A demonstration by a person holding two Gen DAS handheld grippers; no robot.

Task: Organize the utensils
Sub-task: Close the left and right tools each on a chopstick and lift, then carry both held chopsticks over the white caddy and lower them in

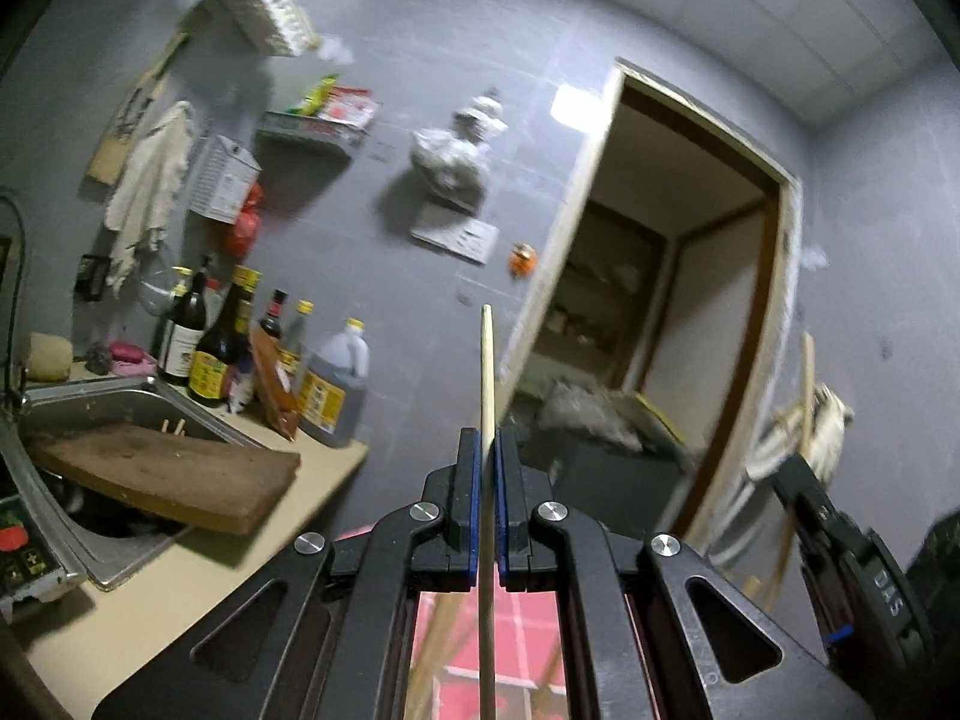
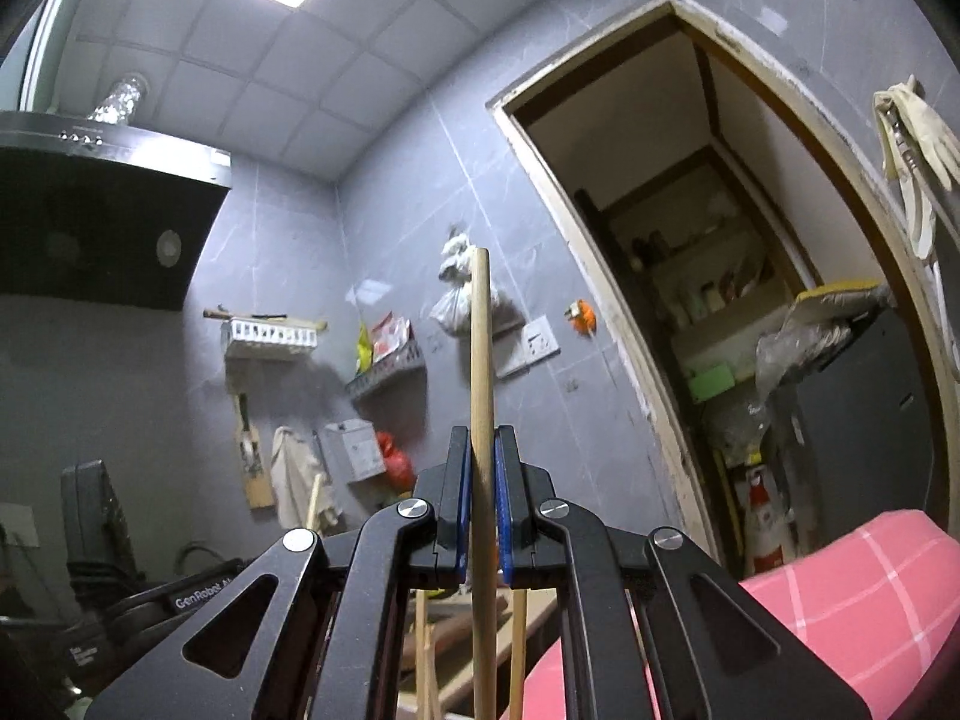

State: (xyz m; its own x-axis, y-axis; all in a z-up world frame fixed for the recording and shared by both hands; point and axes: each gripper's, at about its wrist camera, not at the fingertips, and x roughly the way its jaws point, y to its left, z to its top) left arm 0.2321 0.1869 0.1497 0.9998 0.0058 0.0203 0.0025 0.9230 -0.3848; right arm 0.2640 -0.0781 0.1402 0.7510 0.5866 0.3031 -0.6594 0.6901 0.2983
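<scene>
Left tool [image 1: 487, 444] pinching thin pale wooden chopstick [image 1: 487, 372], upright. Right tool [image 2: 483, 450] pinching thicker tan wooden stick [image 2: 482, 354], upright. Beige surface [image 1: 120, 618] lower left.

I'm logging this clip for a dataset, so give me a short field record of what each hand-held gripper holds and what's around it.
setting: kitchen with grey tiled walls and an open doorway
left hand-held gripper: shut on a thin chopstick
right hand-held gripper: shut on a thicker wooden stick
stick direction: both point forward, past the fingertips
counter: sink with a wooden board across it
beside sink: sauce bottles
wall: range hood
</scene>
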